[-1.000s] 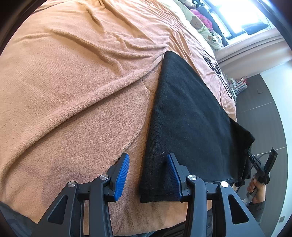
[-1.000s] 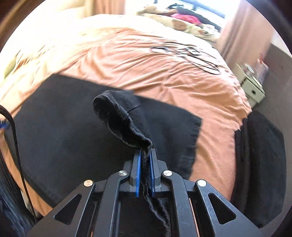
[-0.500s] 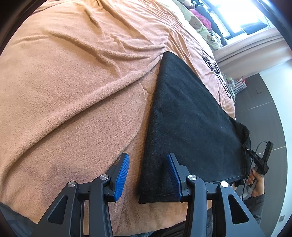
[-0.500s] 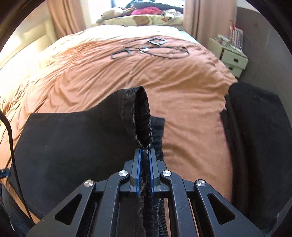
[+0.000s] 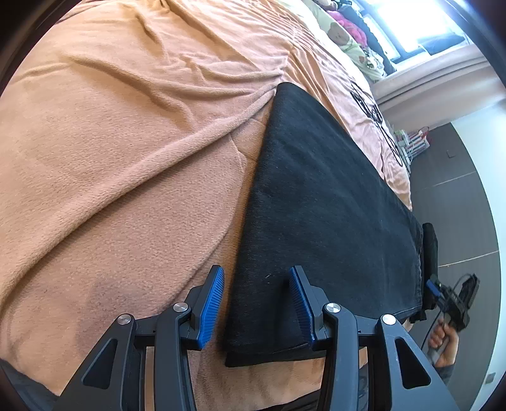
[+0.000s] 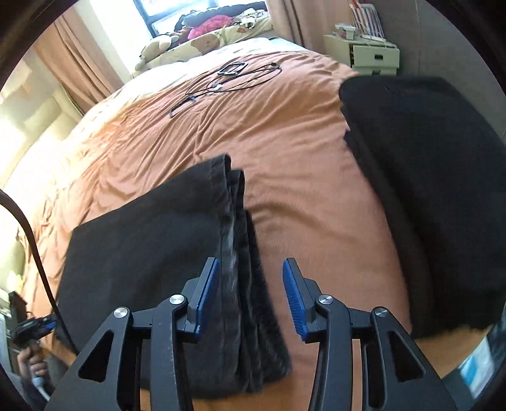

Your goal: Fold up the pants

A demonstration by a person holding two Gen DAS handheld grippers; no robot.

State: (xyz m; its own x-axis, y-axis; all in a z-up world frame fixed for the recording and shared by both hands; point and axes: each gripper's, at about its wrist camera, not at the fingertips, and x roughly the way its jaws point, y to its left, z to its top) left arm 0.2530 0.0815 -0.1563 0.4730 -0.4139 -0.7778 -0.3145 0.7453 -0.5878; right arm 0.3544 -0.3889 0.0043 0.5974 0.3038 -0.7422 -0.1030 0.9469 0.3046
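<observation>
The pants (image 6: pixel 151 253) lie folded flat along the bed's (image 6: pixel 284 142) near edge. The right tongs (image 6: pixel 249 297) have just been opening, pads off the hem between them. The left tongs (image 5: pixel 257 303) stand apart over the pants' other end.

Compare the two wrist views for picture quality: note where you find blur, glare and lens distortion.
Left wrist view: sharp; the pants and blanket show crisp texture, window blown out, edges bent by the fisheye. Right wrist view: motion-smeared, the pants' hem streaked, sunlight washing out the left side, same curved edges.
</observation>
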